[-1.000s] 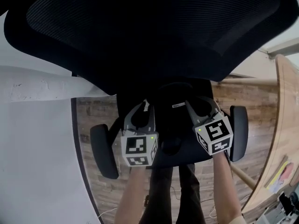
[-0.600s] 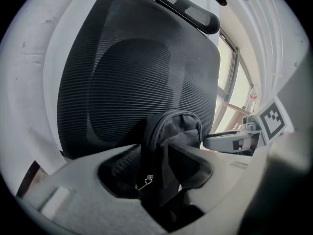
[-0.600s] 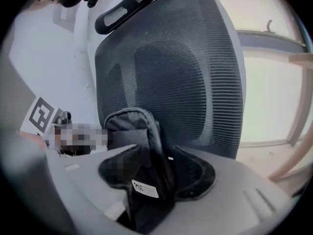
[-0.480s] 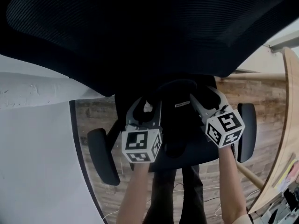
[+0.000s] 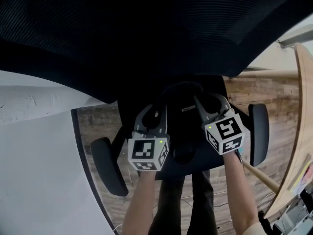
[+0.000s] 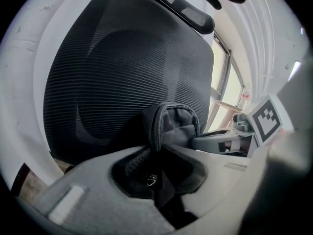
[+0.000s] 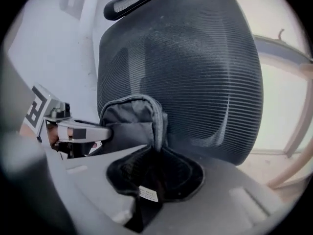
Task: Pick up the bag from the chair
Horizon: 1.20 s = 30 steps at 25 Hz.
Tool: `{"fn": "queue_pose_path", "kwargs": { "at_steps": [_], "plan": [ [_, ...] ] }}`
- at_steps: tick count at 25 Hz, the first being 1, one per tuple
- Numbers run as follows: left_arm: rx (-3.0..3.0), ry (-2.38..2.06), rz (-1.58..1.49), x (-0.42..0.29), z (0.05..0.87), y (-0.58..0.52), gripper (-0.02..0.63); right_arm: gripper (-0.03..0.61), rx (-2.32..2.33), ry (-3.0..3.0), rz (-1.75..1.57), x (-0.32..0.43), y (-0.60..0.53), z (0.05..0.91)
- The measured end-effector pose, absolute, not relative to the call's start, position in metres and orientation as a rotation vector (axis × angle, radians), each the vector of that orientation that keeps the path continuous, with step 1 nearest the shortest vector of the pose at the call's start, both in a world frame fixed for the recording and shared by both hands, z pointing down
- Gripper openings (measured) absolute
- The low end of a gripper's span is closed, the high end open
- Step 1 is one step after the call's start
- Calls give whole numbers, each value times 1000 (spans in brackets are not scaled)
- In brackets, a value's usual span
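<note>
Against chair backrest (image 6: 98,82), grey bag (image 6: 178,126) upright, long axis vertical.

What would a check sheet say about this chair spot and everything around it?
Surface: black chair seat, mesh backrest behind it.
Job's things: black bag on the seat, in front of the backrest.
Clutter: nothing seen.
Grippers: left gripper and right gripper are each shut on bag fabric; their jaws have just been closing.
Cables: thin pale cable on the floor.
Surroundings: wooden floor, white wall, curved wooden tabletop at right.
</note>
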State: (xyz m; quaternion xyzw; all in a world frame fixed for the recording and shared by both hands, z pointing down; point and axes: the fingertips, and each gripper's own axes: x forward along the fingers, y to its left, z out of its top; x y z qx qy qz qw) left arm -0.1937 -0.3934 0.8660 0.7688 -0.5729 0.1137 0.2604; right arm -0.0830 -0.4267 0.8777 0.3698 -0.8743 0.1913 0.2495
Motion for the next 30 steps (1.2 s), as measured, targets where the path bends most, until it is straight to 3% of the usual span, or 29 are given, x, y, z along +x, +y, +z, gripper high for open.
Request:
{"fn": "queue_pose_path", "kwargs": {
  "at_steps": [15,30],
  "plan": [
    [2149,-1497,376,-175,789,-361,41,51,1090,-2373,547,-63,-377,807],
    [2244,-1457,298,-90,611,-272,41,49,1240,-2432,506,23,-292,630]
  ]
}}
